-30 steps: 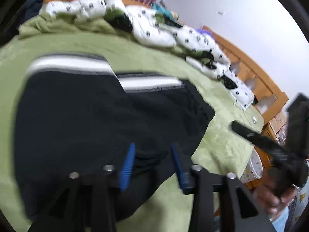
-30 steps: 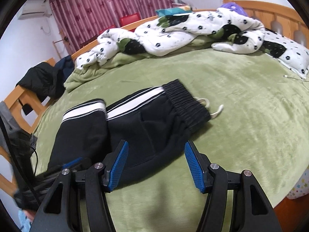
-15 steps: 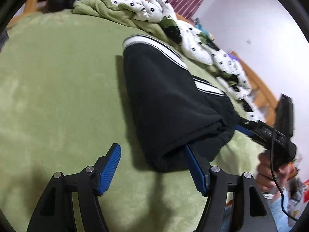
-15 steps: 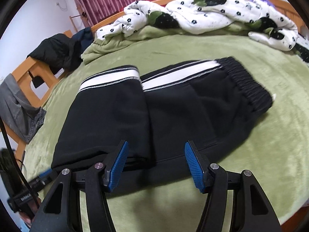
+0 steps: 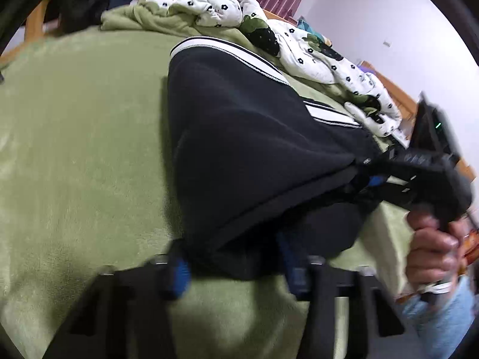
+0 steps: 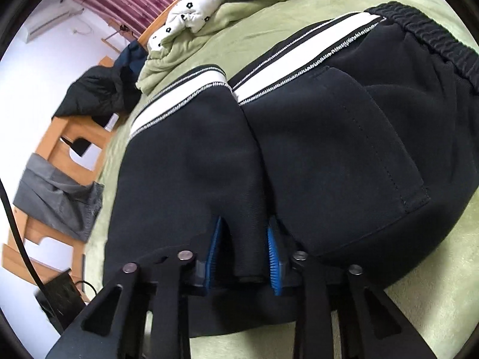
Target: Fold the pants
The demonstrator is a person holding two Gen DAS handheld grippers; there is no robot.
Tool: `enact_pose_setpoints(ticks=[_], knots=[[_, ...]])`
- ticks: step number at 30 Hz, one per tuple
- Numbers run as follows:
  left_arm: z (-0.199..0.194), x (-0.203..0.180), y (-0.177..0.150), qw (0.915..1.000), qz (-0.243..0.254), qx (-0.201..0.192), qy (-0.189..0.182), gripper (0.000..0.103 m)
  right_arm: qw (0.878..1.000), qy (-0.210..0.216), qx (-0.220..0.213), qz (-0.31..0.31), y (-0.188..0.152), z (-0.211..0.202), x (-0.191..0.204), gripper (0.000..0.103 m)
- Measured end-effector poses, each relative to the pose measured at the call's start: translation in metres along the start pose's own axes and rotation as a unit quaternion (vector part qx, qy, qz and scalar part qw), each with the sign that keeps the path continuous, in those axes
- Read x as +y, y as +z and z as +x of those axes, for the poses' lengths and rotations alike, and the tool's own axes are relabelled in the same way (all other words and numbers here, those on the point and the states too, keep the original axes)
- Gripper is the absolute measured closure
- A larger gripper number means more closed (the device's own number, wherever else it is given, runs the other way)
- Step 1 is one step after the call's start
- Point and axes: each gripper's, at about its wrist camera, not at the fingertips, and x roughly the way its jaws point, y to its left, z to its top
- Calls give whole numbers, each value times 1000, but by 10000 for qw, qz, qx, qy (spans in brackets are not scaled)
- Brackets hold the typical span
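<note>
Black track pants (image 6: 329, 137) folded on the green blanket (image 5: 74, 149). Both grippers are closing on the near edge – right gripper (image 6: 243, 251) pinching a fold, left gripper (image 5: 233, 264) around the corner. Open blanket left; rumpled quilt (image 5: 269, 39) behind.

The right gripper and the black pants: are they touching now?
Touching. In the right wrist view, the closing right gripper has a fold of the black pants bunched between its blue pads.

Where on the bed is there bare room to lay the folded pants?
Bare green blanket lies open left of the black pants in the left wrist view, and beyond the elastic waistband in the right wrist view. The far side is crowded by the heaped flowered quilt. Both grippers are closing on the pants' near edge.
</note>
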Motion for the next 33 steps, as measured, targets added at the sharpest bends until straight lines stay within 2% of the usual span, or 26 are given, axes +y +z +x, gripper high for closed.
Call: enact_pose_setpoints(ticks=[6, 11, 13, 14, 15, 17, 20, 25, 28, 30, 32, 33], knots=[[-3, -12, -4, 9991, 290, -159, 263, 75, 9946, 285, -824, -570, 11, -46, 27, 90], [-6, -23, -5, 9978, 614, -68, 219, 70, 9907, 157, -1092, -796, 35, -80, 38, 91], [-3, -32, -6, 9960, 840, -56, 311, 72, 9870, -3, -1181, -1086, 43, -96, 40, 91], [-2, -36, -7, 9944, 961, -89, 429, 85, 9853, -78, -1227, -1185, 47, -103, 39, 91], [-1, -38, -7, 9926, 1060, -119, 576, 86, 9834, -153, -1282, -1274, 50, -110, 37, 91], [-4, -47, -7, 9895, 1291, -200, 618, 86, 9820, -173, -1369, -1287, 55, -125, 24, 92], [-7, -58, -5, 9868, 1504, -184, 563, 81, 9778, -291, -1554, -1373, 57, -137, 5, 92], [-9, -69, -1, 9879, 1518, -125, 291, 78, 9789, -296, -1755, -1008, 60, -155, -45, 92], [-5, -75, -1, 9871, 1586, -67, 201, 81, 9794, -713, -1641, -935, 56, -150, -71, 92], [-1, -80, -4, 9851, 1693, -84, 292, 85, 9831, -1070, -1244, -808, 54, -130, -91, 92], [1, -84, -5, 9837, 1757, -85, 379, 85, 9839, -1432, -790, -724, 49, -107, -108, 92], [0, -84, -4, 9848, 1696, -94, 352, 85, 9834, -1476, -759, -736, 46, -103, -112, 92]])
